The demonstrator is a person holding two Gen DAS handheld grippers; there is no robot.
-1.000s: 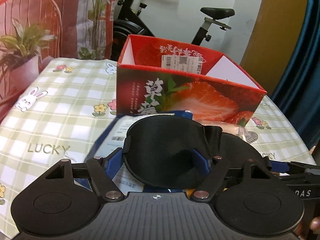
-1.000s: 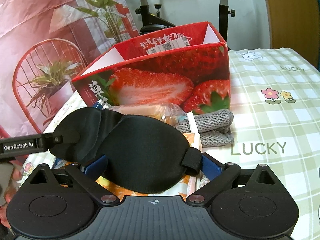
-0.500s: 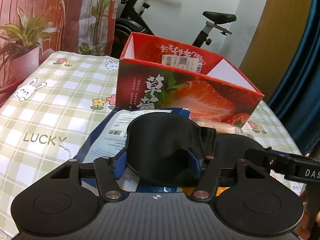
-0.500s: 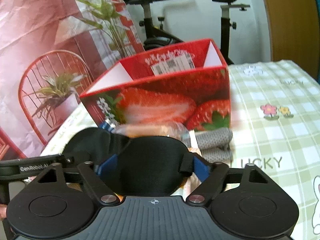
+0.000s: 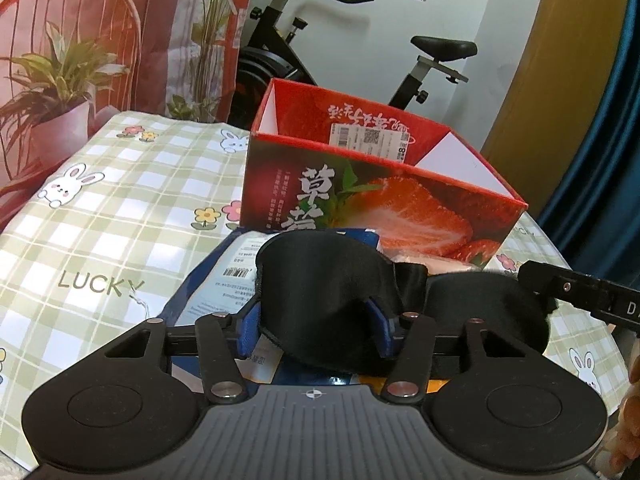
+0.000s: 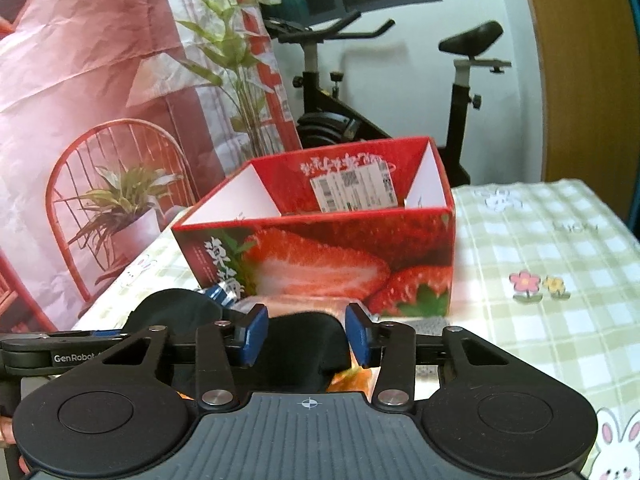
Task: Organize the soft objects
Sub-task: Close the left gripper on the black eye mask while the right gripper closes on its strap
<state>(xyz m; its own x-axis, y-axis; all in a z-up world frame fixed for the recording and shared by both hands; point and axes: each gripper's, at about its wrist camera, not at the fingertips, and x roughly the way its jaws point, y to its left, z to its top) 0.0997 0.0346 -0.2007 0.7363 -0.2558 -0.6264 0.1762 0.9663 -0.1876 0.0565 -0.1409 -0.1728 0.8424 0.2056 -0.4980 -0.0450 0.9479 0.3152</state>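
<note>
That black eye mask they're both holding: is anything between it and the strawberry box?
Nothing visible blocks it. The eye mask hangs between the left tool and right tool, just before the open-topped strawberry box; only its near wall must be cleared.

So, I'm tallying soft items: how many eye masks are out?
1. The black eye mask is gripped by the left gripper and right gripper, above packets before the strawberry box. Others could lie hidden inside it.

"LUCKY" printed on checked tablecloth (image 5: 100, 216), left of the left tool. "草莓" on strawberry box (image 5: 376, 208) front, straight ahead. "GenRobot" on the left gripper (image 6: 60, 354) arm, seen left of the right tool. Box label unreadable.
</note>
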